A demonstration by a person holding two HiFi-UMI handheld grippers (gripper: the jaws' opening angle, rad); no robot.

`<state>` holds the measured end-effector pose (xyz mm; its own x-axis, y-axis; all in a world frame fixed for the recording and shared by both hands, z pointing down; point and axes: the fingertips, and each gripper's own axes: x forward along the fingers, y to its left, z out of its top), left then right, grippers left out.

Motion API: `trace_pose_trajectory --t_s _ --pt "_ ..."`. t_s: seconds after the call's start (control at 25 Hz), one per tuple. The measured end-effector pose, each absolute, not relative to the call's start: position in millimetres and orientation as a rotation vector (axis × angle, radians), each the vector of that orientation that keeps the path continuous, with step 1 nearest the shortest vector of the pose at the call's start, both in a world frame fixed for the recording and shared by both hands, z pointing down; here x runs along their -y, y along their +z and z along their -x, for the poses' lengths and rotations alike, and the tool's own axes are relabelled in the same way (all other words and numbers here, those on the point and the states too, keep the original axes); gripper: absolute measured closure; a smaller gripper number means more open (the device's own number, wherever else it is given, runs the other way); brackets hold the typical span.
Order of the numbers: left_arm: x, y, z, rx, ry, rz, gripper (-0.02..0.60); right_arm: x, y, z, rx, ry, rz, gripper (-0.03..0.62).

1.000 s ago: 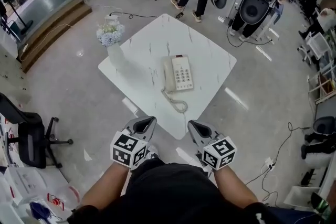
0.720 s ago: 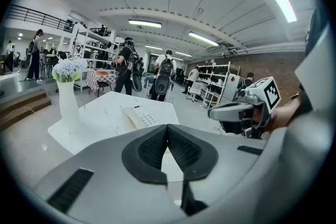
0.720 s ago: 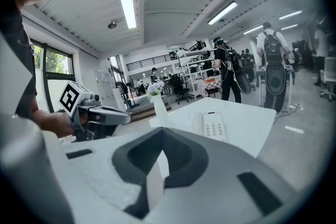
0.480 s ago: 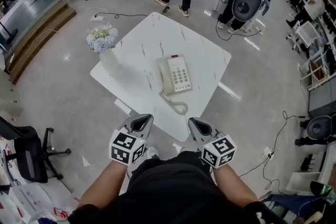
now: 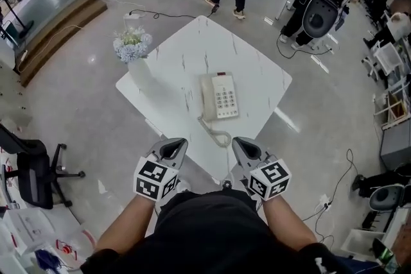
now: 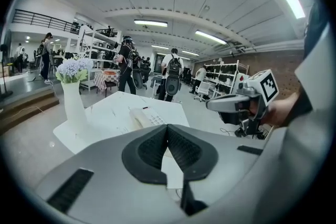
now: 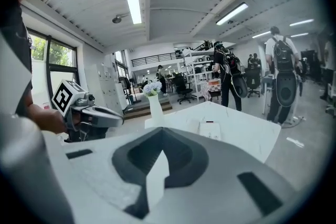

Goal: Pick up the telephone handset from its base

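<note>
1. Table (image 5: 257, 67): in the head view it sits slightly nearer than a second ago, and its near corner is now just ahead of both grippers. This is read as the approach still being made; no reach has begun
2. Vase (image 5: 138, 70): stands upright at the table's left corner, well apart from the phone; its place on the table is unchanged
3. Phone (image 5: 221, 96): lies keypad up near mid-table. Its place on the table is unchanged; only the viewpoint has shifted
4. Handset (image 5: 208, 98): seated in its cradle along the left side of the base, untouched. The cord (image 5: 218, 135) is coiled toward the near corner. Nothing of the task has been done yet
5. Left gripper (image 5: 173, 149): held low, close to the body and short of the table edge. The jaws are closed tip to tip, with nothing between them. In the left gripper view the phone is seen beyond the tips, well apart
6. Right gripper (image 5: 244, 149): held level with the left one, short of the table. The jaws are fully closed and empty
7. Judgement: whichever gripper is used, its jaws will have to be opened before the handset can be taken
</note>
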<state>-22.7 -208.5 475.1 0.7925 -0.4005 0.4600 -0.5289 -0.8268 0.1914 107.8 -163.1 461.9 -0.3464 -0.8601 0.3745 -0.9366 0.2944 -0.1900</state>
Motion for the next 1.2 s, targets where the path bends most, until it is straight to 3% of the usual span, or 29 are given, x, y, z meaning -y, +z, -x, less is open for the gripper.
trace_pose_trajectory --t_s 1.2 --pt "210.3 482.5 -8.3 0.921 0.614 -2.572 0.578 193.9 477.2 -146.3 2.447 0.524 -1.461 0.592"
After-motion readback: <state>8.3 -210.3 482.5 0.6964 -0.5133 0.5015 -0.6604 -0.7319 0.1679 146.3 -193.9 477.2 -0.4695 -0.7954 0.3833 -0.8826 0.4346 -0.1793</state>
